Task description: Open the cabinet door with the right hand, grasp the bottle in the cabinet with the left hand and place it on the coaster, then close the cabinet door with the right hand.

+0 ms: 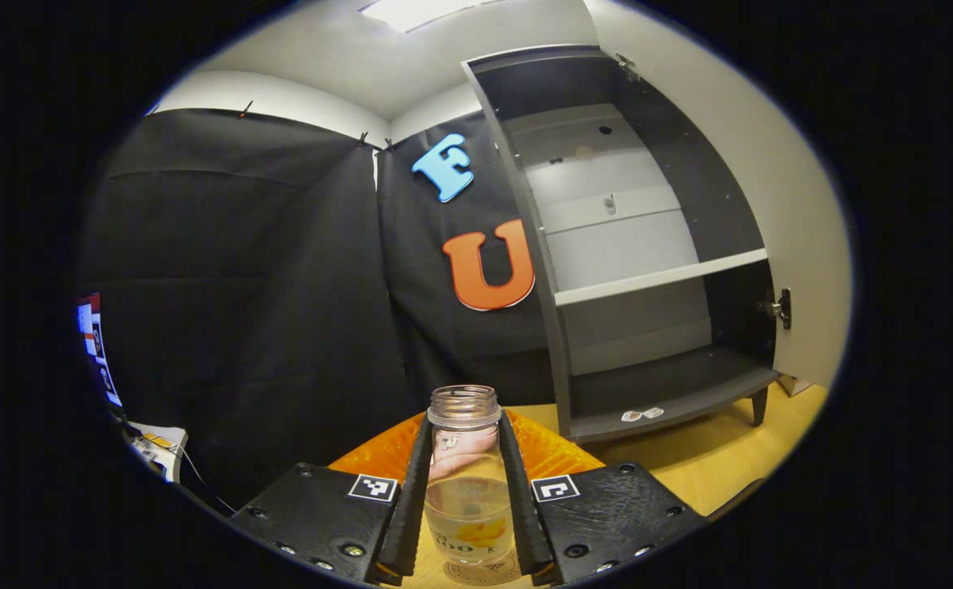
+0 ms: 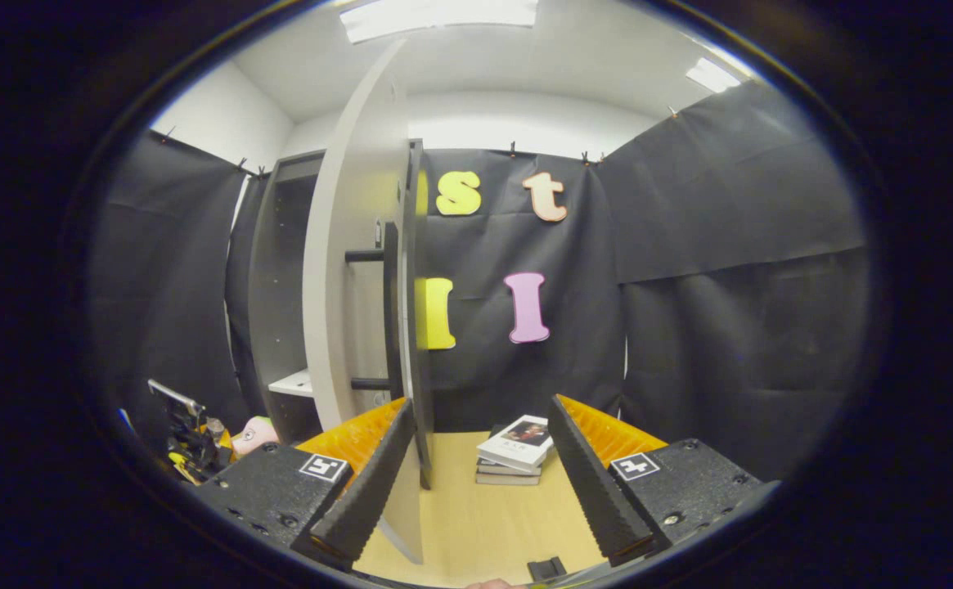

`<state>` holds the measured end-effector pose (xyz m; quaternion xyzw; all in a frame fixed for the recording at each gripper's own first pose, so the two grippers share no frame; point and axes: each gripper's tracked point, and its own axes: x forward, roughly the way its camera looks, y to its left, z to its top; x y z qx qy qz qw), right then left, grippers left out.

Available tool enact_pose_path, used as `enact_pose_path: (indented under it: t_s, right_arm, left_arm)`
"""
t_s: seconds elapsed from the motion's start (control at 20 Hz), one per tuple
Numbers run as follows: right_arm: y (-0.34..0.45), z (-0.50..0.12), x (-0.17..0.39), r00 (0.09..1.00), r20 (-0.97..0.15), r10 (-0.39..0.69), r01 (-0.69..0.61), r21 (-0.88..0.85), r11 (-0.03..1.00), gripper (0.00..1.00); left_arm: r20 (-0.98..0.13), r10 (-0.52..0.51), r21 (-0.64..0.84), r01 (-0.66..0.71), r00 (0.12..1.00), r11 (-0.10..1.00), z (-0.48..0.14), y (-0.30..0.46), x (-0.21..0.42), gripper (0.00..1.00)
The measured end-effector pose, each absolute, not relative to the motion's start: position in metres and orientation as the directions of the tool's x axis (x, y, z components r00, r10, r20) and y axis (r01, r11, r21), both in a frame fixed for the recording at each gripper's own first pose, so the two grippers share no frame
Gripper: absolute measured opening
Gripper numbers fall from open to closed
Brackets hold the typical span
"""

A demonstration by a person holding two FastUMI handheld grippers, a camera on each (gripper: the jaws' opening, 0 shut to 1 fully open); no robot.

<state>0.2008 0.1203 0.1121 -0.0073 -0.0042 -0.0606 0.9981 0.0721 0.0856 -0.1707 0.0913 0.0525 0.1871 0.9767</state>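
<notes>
Gripping clear glass bottle [image 1: 465, 474], ridged fingers [image 1: 411, 499]

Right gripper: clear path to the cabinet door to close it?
Probably yes. The right gripper is open, and the cabinet door stands open just ahead, its edge between the jaws, with nothing between.

looks like a recording booth, not a home: black cloth wall [image 2: 730, 270], lone cabinet [image 1: 648, 270], wooden table [image 2: 476, 515], ceiling lights [image 2: 439, 16].
</notes>
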Motion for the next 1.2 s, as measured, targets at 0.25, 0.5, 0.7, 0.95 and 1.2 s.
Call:
enact_pose_path:
  t_s: [0.25, 0.5, 0.7, 0.95, 1.2]
  right_arm:
    - [0.117, 0.113, 0.197, 0.991, 0.002, -0.137, 0.136, -0.044, 0.990, 1.00]
    - [0.115, 0.110, 0.195, 0.991, -0.012, -0.134, 0.132, -0.089, 0.987, 1.00]
    - [0.117, 0.108, 0.194, 0.992, -0.012, -0.127, 0.126, -0.074, 0.989, 1.00]
    - [0.117, 0.106, 0.193, 0.992, -0.016, -0.126, 0.125, -0.062, 0.990, 1.00]
    - [0.115, 0.103, 0.193, 0.992, -0.009, -0.129, 0.128, -0.034, 0.991, 1.00]
  left_arm:
    - [-0.071, 0.397, 0.124, -0.387, 0.915, 0.914, -0.212, 0.098, 0.054, 0.45]
    - [-0.082, 0.399, 0.088, -0.392, 0.913, 0.916, -0.224, 0.104, 0.051, 0.45]
    - [-0.086, 0.389, 0.085, -0.382, 0.917, 0.920, -0.228, 0.102, 0.049, 0.48]
    - [-0.106, 0.363, 0.077, -0.356, 0.926, 0.931, -0.227, 0.100, 0.048, 0.59]
    - [-0.102, 0.347, 0.070, -0.341, 0.932, 0.937, -0.204, 0.097, 0.040, 0.86]
